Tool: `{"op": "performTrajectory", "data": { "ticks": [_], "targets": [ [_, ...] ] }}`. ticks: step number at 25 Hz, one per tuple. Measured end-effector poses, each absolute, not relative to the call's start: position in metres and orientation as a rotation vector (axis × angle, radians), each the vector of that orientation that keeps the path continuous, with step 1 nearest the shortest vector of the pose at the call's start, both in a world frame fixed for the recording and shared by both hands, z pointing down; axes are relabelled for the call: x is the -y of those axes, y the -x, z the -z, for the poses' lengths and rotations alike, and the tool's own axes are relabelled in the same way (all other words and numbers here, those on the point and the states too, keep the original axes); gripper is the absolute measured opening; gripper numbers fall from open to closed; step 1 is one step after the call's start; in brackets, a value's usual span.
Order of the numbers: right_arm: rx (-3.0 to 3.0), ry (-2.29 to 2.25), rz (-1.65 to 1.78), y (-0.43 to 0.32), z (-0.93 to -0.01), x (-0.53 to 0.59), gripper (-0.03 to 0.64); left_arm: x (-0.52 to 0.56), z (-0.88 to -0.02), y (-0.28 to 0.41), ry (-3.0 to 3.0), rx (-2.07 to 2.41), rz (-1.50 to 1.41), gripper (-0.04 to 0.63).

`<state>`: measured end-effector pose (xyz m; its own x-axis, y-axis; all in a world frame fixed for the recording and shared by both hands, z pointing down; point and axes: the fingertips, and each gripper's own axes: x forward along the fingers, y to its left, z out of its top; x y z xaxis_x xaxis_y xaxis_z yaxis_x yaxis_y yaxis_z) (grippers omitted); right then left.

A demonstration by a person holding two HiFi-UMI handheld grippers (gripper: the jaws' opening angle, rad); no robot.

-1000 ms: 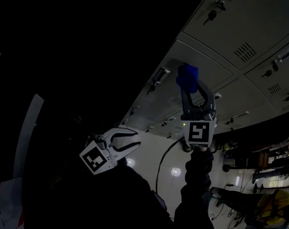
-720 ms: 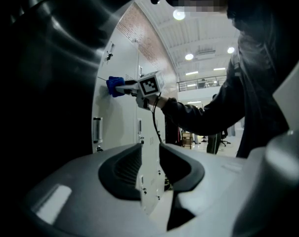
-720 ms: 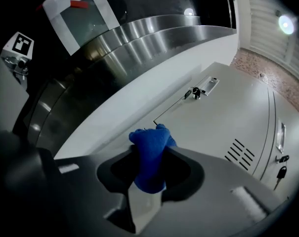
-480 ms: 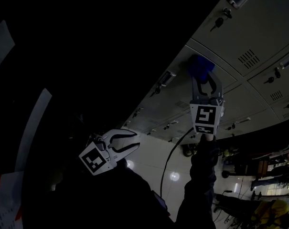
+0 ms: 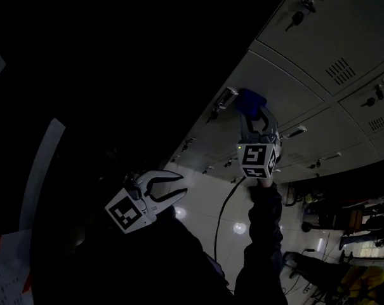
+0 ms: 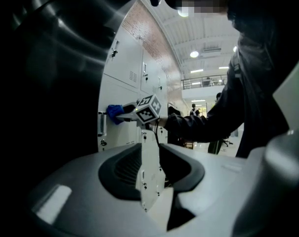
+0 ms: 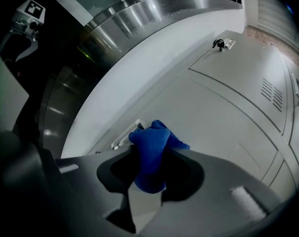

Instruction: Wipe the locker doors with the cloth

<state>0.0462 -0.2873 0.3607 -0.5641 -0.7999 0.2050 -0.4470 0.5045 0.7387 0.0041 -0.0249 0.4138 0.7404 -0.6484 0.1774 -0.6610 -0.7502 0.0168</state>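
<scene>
R fingers (image 5: 245, 129) clamped tight on blue cloth (image 7: 151, 152) | cloth pressed to locker door (image 7: 223, 112) by its handle (image 7: 125, 135) | L gripper (image 5: 179, 186) closed, empty, held low | wiping underway; prob. other doors left

The blue cloth (image 7: 151, 152), clamped in the right hand-held gripper (image 5: 254, 116), lies against a locker door (image 7: 223, 132), just beside the handle (image 7: 125, 134) at that door's edge. The handle blocks that side. Away from it the door's face is bare up to the seam. A key lock (image 7: 219, 43) juts from the neighbouring door.
</scene>
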Motion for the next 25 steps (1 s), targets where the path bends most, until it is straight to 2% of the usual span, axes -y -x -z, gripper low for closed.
{"op": "performTrajectory", "data": {
  "ticks": [25],
  "targets": [
    [2.147,-0.744,0.506,-0.044,-0.597,0.285,0.120,0.032,-0.427,-0.004,-2.822,1.046,-0.330,0.100]
  ]
}}
